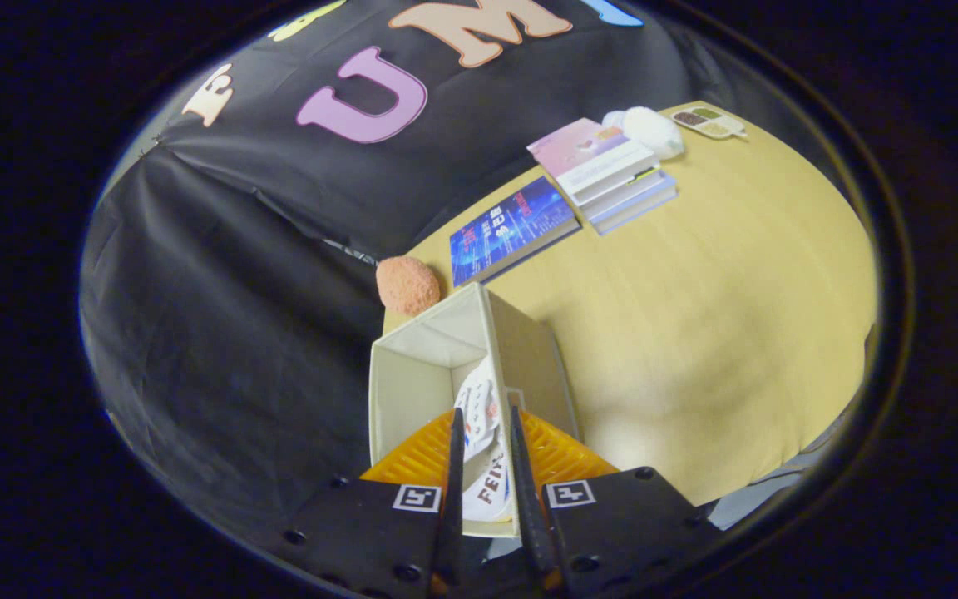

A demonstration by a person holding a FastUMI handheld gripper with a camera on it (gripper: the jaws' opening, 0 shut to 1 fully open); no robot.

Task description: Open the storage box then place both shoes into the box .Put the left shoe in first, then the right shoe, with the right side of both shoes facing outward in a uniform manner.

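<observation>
**Shoe going down into the open box**

On the wooden table (pixel 695 274), left to right: an orange sponge ball (pixel 407 284) at the table's edge, the open storage box (pixel 412 374) just ahead of the fingers, then books (pixel 512 229) well beyond. The gripper (pixel 485 433) is clamped on a white shoe (pixel 479 416), jaws nearly together, with the shoe inside the box against its right wall. I cannot tell which shoe it is. Next, judging from this: set it down and release.
</observation>
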